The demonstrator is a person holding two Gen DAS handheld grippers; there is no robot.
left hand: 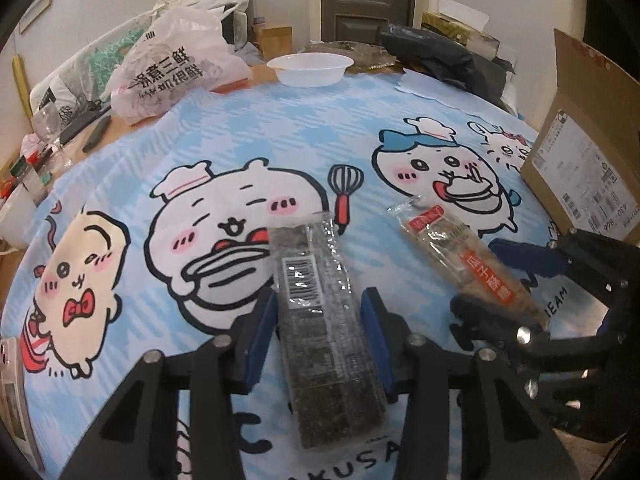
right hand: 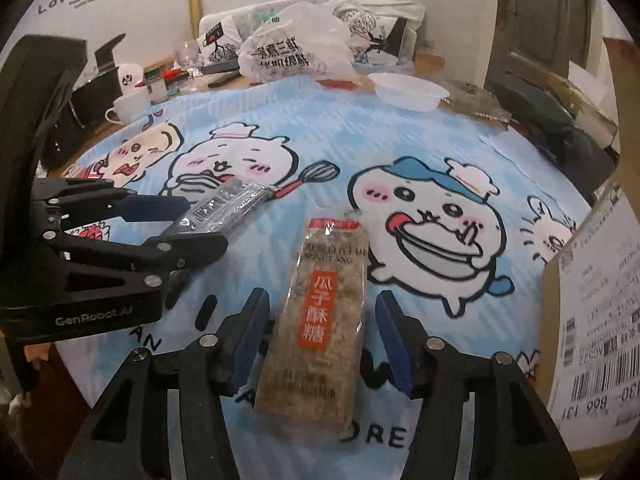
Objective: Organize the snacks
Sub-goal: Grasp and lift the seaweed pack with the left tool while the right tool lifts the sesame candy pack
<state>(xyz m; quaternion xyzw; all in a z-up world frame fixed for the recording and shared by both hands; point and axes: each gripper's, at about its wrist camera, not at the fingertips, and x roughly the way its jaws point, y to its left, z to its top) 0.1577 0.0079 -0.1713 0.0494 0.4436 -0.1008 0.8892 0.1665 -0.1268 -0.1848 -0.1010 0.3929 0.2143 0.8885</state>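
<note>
A dark seaweed packet [left hand: 320, 312] is straddled by the left gripper [left hand: 320, 336], jaws apparently touching it; a seed-candy bar [right hand: 320, 312] lies between the right gripper's [right hand: 324, 332] parted jaws, untouched.

Right gripper [right hand: 322, 334] straddles seed brittle candy pack [right hand: 320, 312] lying flat on blue cartoon tablecloth [right hand: 400, 152]; blue pads clear of wrapper on both sides. Left gripper [right hand: 200, 220] at left, dark seaweed snack pack [right hand: 228, 206] between its fingers. Cardboard box [right hand: 592, 300] at right edge. White plastic bowl [right hand: 410, 90] and printed plastic bag [right hand: 292, 56] at far side.
</note>
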